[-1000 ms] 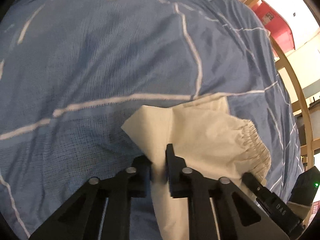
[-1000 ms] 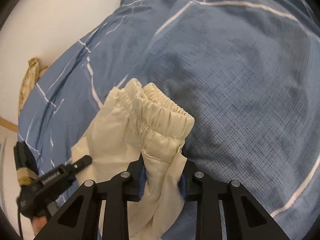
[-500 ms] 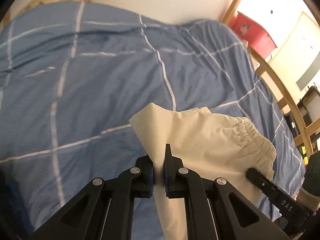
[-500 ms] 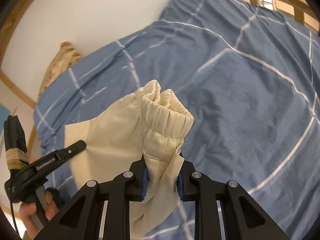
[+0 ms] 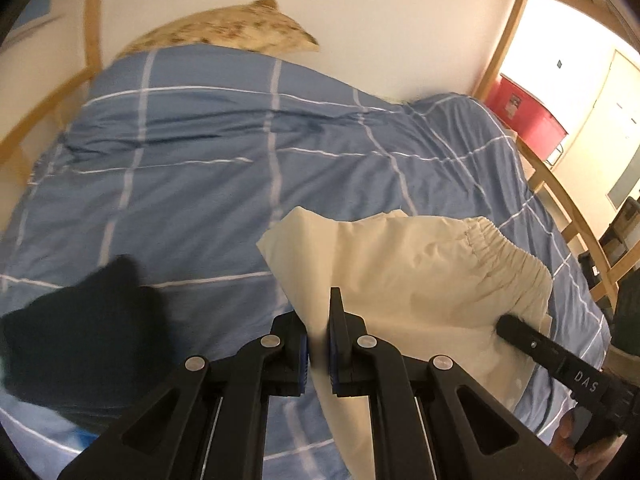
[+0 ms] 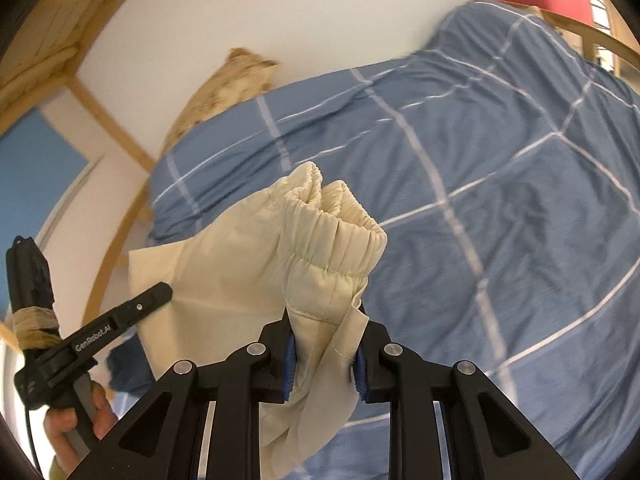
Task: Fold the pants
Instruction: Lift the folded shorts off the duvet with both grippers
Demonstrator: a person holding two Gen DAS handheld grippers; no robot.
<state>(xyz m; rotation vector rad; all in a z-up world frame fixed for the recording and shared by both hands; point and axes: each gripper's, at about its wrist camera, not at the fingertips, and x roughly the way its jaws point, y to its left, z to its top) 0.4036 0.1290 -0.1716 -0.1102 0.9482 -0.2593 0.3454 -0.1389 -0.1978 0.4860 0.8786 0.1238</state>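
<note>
The pants (image 5: 420, 276) are pale cream, thin and lightly creased, bunched into a short doubled-over bundle and held up off the surface below. A plain folded edge is pinched between the fingers of the left gripper (image 5: 318, 354), the cloth rising ahead of them and spreading to their right. The gathered elastic waistband (image 6: 336, 220) stands just above and ahead of the right gripper (image 6: 322, 360), clamped below the elastic, loose fabric hanging down between its fingers.
</note>
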